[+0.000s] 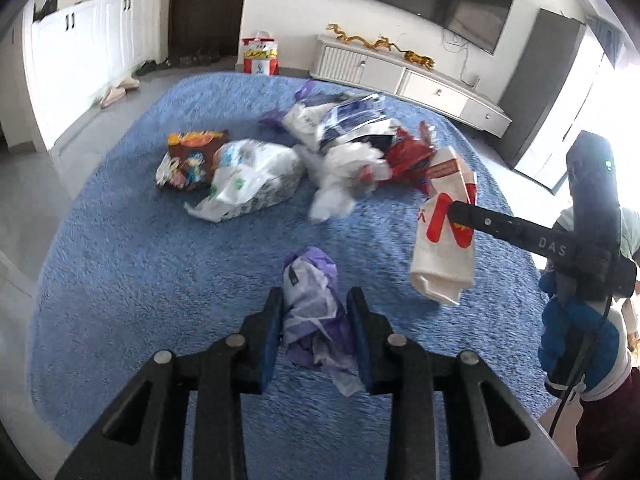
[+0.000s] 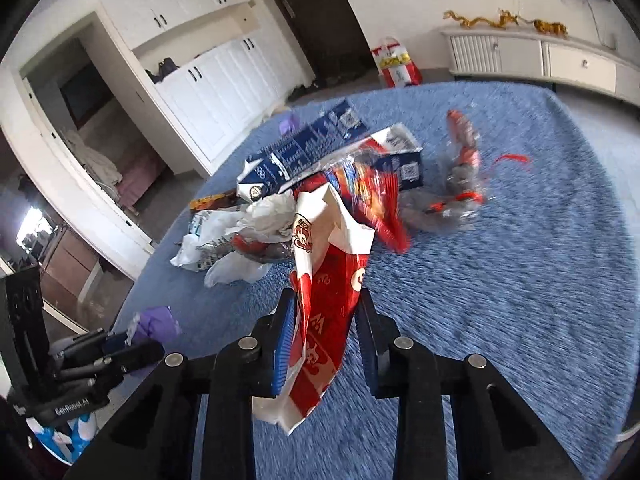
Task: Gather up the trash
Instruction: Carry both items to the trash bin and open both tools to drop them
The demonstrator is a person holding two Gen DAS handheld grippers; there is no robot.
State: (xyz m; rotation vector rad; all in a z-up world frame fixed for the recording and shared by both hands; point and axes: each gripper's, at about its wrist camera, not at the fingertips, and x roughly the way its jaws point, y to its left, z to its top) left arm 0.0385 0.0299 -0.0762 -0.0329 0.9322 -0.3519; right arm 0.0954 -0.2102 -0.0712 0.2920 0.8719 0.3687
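Observation:
My left gripper is shut on a crumpled purple and white wrapper just above the blue carpet. My right gripper is shut on a red and white paper bag, which hangs off the carpet in the left wrist view. Beyond both lies a trash pile: a blue and white carton, white plastic bags, a cartoon snack bag and red wrappers. The left gripper with its purple wrapper shows at the right wrist view's lower left.
A low white TV cabinet with gold dragon figures stands beyond the carpet, under a wall TV. A red and white shopping bag sits on the floor by a dark door. White cupboards line the left. A blue-gloved hand holds the right gripper.

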